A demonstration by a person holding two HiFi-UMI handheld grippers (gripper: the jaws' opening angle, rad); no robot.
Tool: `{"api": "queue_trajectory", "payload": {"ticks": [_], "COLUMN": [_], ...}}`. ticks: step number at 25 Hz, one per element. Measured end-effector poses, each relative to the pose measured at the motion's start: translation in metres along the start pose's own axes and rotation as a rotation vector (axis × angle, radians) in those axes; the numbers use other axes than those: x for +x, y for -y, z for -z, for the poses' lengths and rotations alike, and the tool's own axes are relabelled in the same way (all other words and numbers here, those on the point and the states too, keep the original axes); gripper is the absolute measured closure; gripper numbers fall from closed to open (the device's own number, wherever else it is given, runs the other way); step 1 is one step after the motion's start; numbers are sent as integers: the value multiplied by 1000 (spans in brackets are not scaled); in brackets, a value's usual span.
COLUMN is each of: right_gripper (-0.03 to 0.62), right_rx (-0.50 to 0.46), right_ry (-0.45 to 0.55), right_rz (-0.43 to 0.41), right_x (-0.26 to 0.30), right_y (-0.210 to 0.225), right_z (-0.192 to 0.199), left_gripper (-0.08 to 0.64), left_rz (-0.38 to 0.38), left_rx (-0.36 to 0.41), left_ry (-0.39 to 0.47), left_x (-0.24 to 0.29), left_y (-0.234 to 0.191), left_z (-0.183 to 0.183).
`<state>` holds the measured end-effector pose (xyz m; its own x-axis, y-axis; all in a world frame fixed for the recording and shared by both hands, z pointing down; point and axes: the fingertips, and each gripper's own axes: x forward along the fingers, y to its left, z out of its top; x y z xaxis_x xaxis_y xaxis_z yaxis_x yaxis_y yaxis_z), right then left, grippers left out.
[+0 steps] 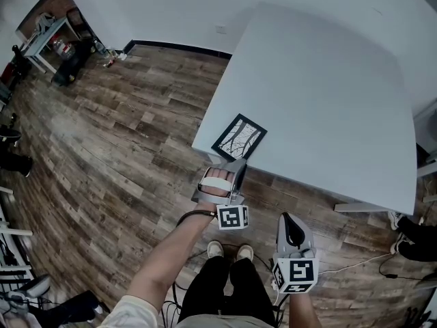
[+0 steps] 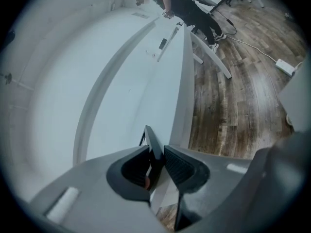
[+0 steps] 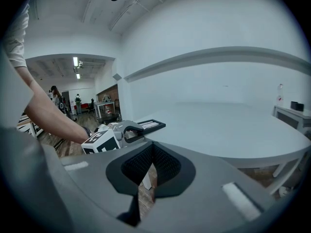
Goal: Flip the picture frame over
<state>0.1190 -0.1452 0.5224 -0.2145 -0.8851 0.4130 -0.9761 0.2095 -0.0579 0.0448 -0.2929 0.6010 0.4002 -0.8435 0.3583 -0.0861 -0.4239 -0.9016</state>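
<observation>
left gripper (image 1: 234,164) pinching the picture frame (image 1: 239,137) at the white table's (image 1: 328,94) near left corner

one frame, lying picture side up on the corner; in the left gripper view its dark edge (image 2: 151,141) sits clamped between the two jaws. one table, bare around the frame, so nothing stands in the way there. the right gripper (image 1: 288,219) hangs off the table over the wood floor (image 1: 123,135), jaws pressed together on nothing, well apart from the frame. below are the person's two shoes (image 1: 216,249) and one pale cable (image 1: 355,261) trailing on the floor to the right.
</observation>
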Motion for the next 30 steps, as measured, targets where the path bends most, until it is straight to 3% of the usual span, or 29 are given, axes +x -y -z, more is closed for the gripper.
{"api": "queue_trajectory", "payload": {"ticks": [5,12,16,30], "right_gripper": [568,568,568,567], "right_rx": [2,1,-2,-3], "right_ry": [-7,-7,-10,-8], "right_rz": [-2,-1,2,-3], "right_x": [1,2,0,5], "right_y": [1,0,-1,1], "right_z": [3,2,4,0], "left_gripper": [466,464,402,362], "left_rz": [-33,-24,-2,21], "left_rx": [27,18,7,-20], "left_ry": [6,0,-22,-32], "left_x": [1,0,1,0], "left_y": [0,3,7,9], "left_z": [-1,2,7,15]}}
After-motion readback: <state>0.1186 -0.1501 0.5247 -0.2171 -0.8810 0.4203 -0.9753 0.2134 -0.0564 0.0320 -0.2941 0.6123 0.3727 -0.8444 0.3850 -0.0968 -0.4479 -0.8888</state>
